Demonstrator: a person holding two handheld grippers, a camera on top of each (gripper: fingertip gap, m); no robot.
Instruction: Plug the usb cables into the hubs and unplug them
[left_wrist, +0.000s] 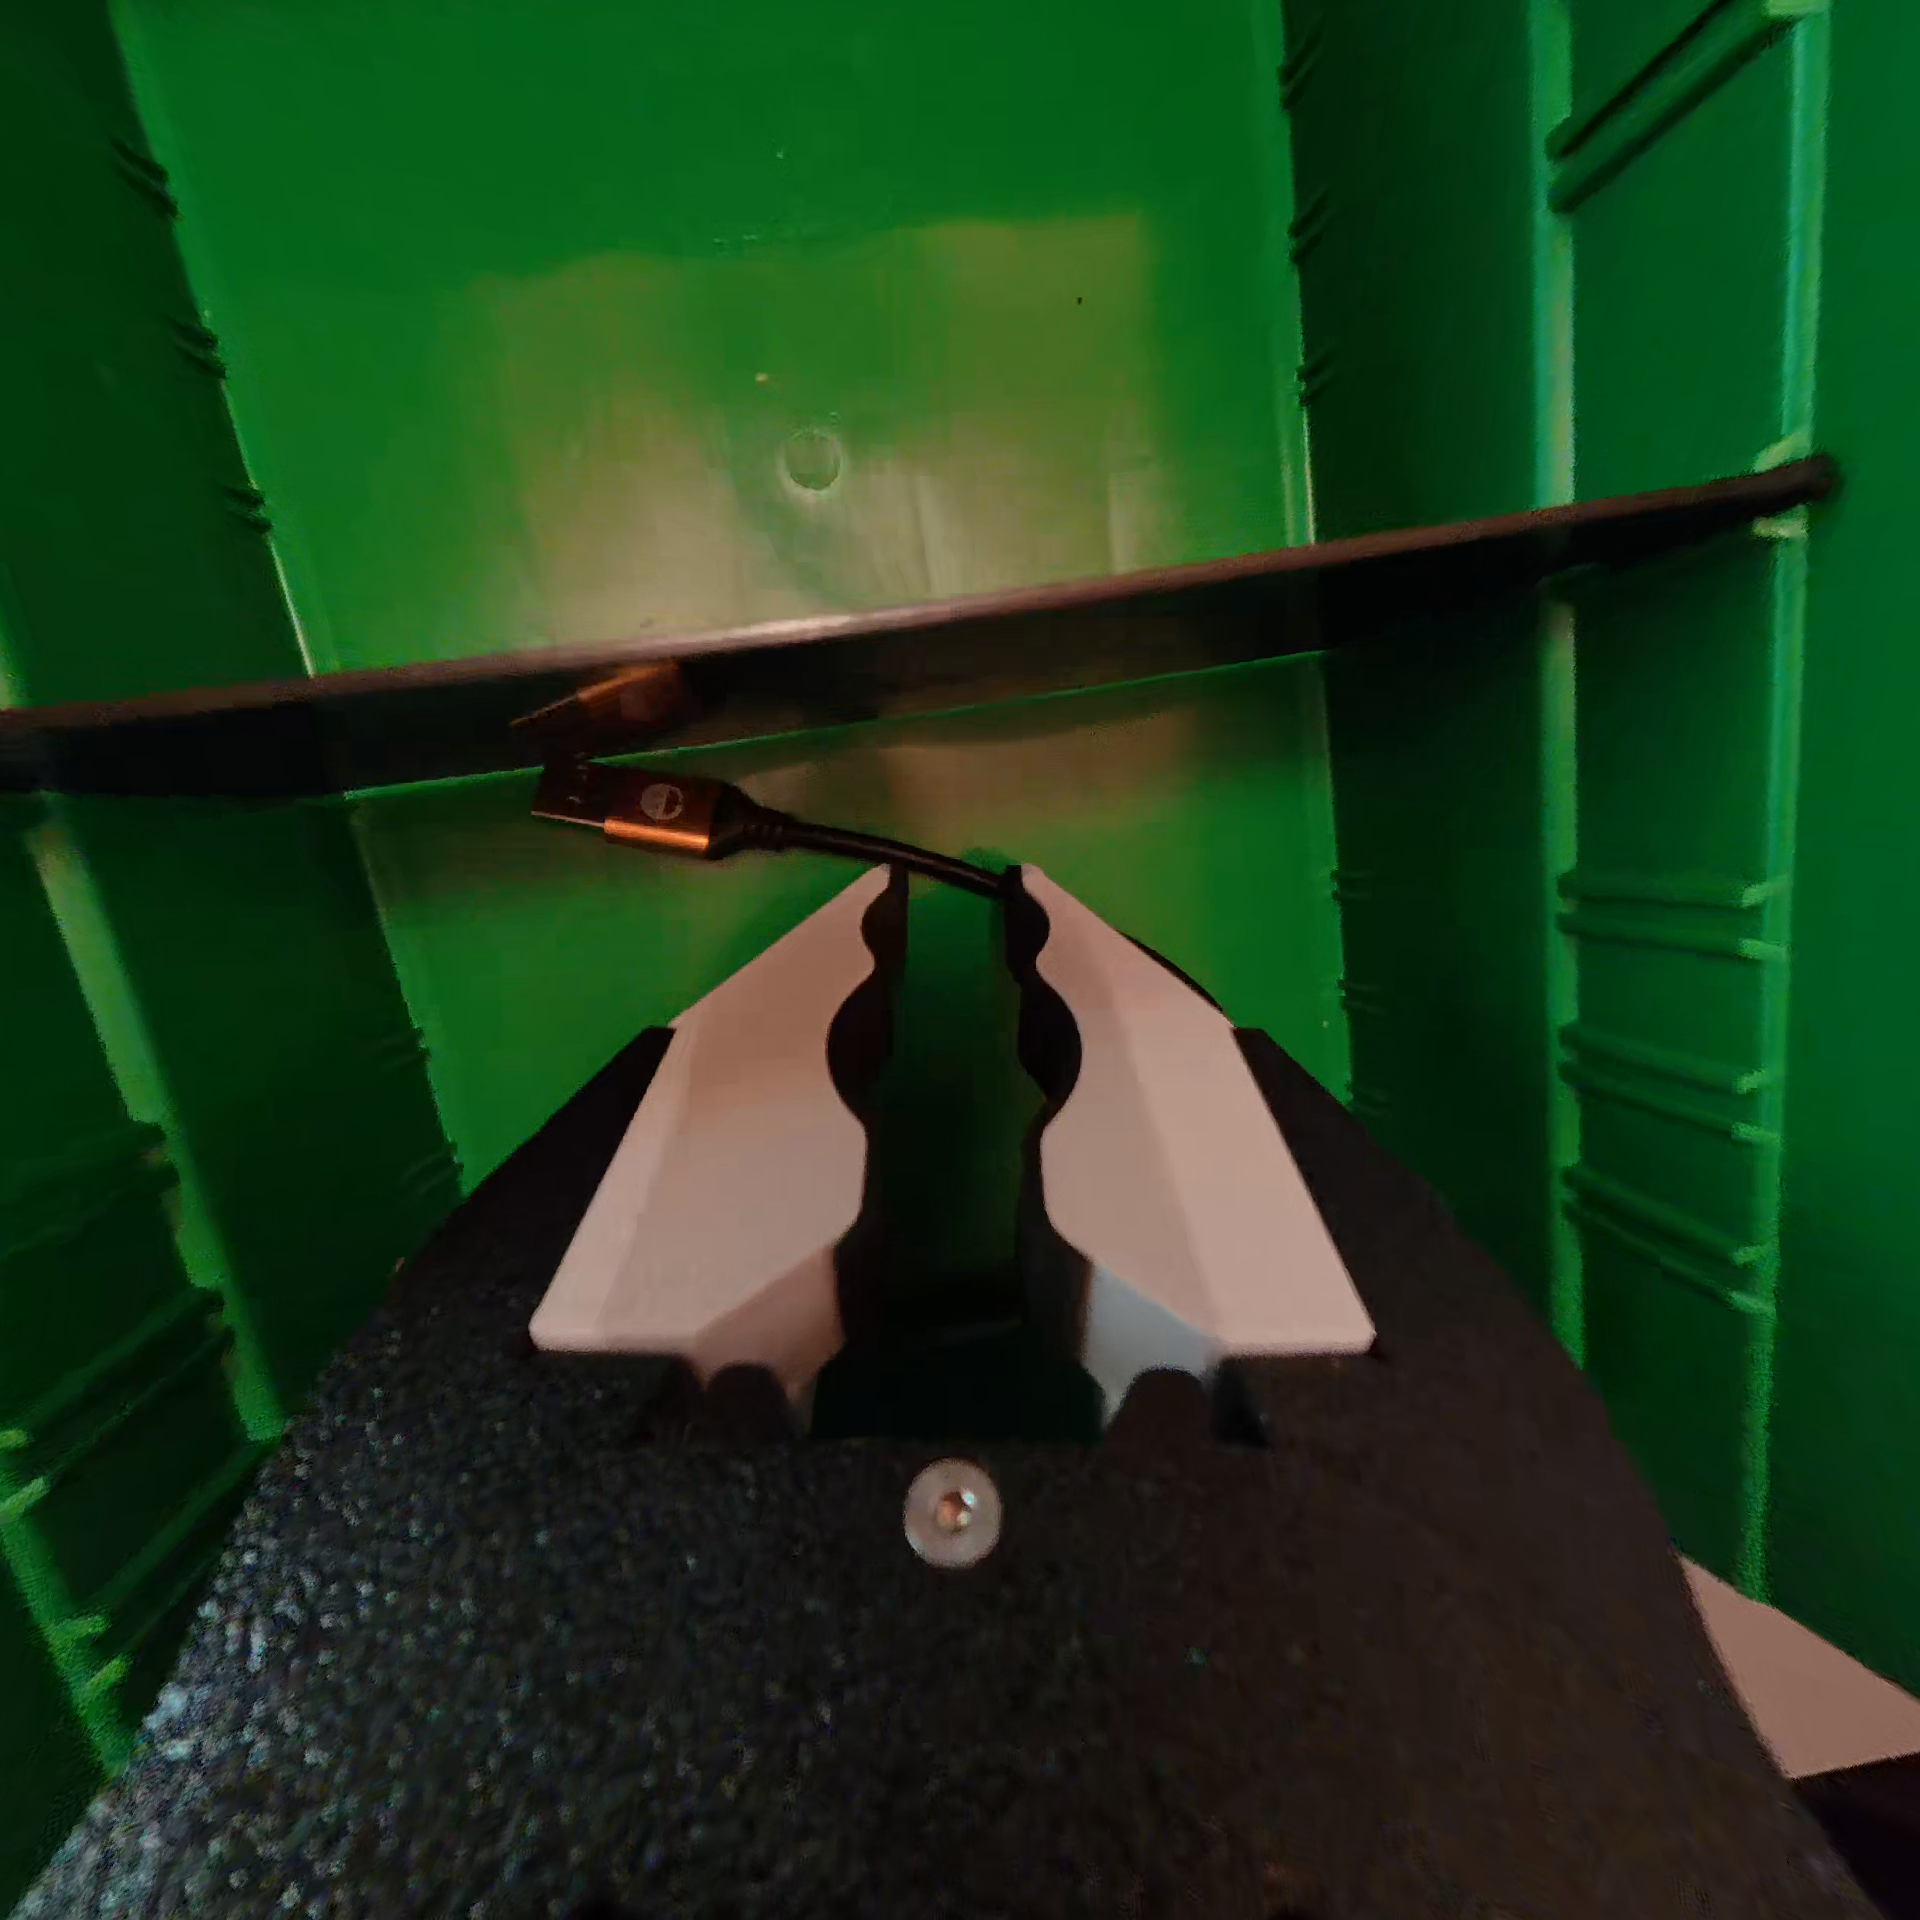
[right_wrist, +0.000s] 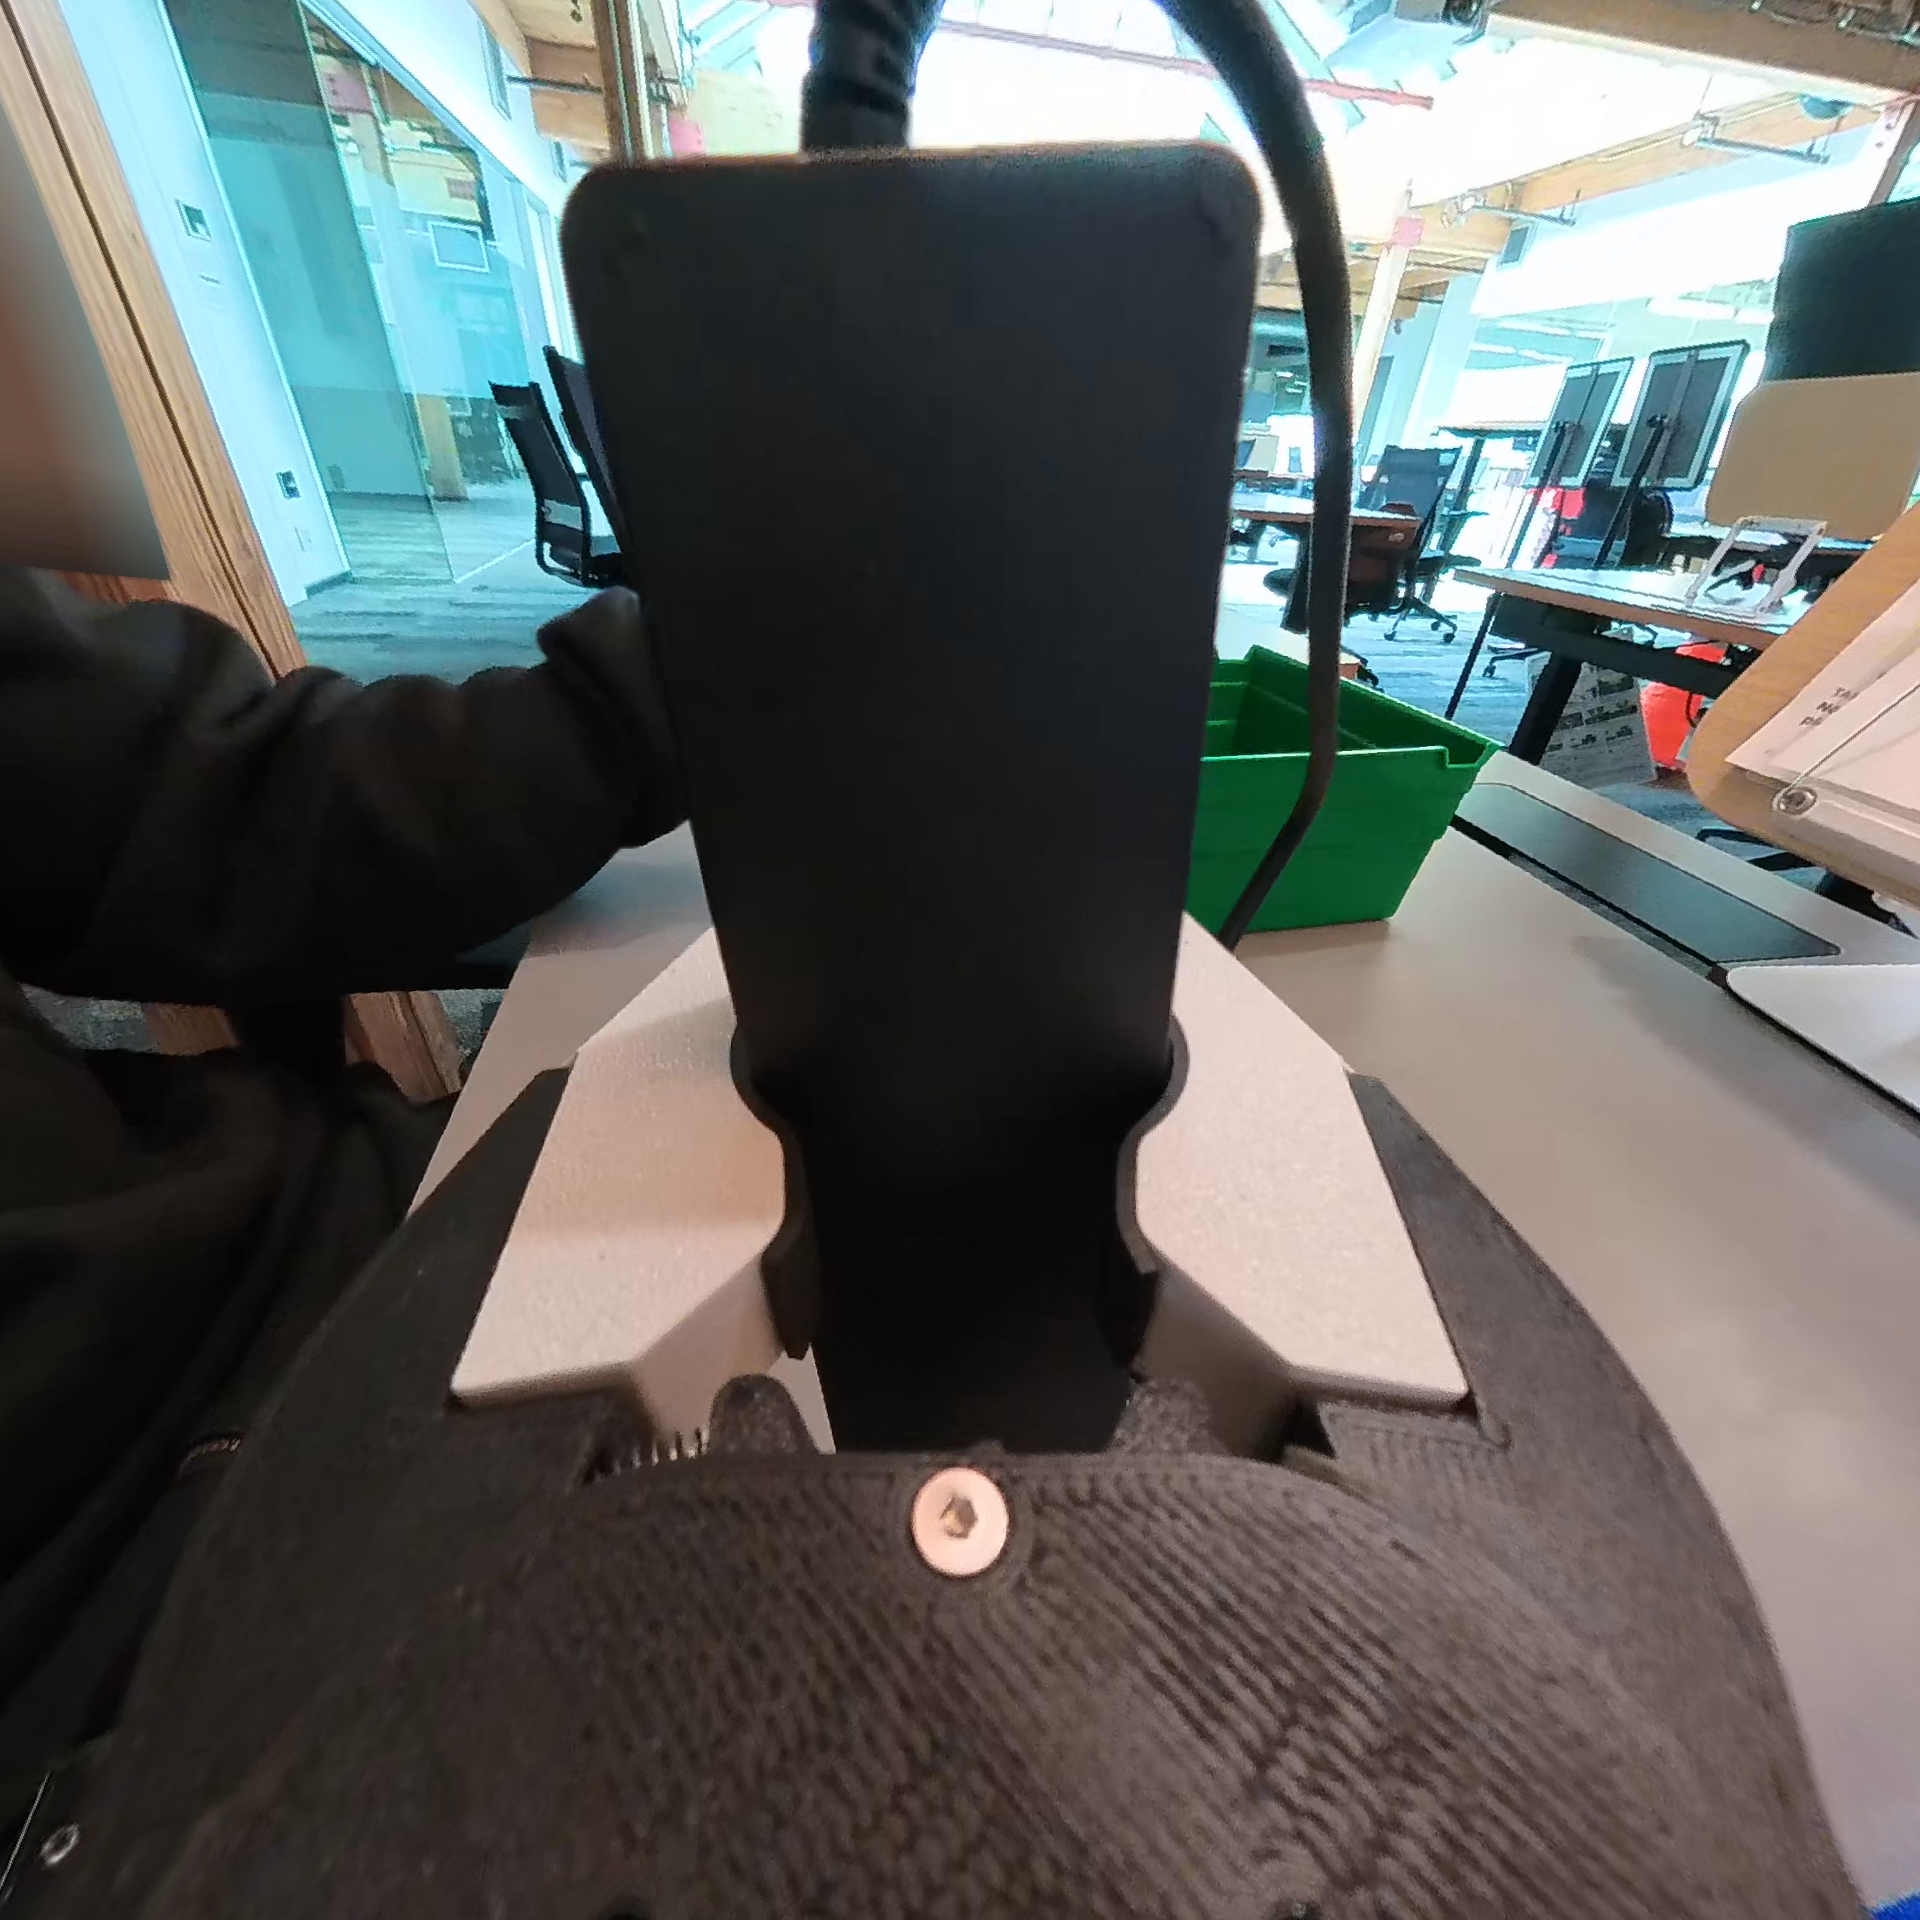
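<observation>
In the left wrist view my left gripper is down inside a green bin with its jaws a little apart. A black USB cable with a black and copper plug lies on the bin floor just beyond the fingertips. The cable runs past the right fingertip and is not clamped. The plug tip lies against a black divider that crosses the bin. In the right wrist view my right gripper is shut on a flat black hub, held upright. Black cables leave the hub's top.
The green bin stands on a grey table behind the hub. A person's black sleeve reaches in from the left. A wooden board with papers stands at the right. Office desks and chairs are far behind.
</observation>
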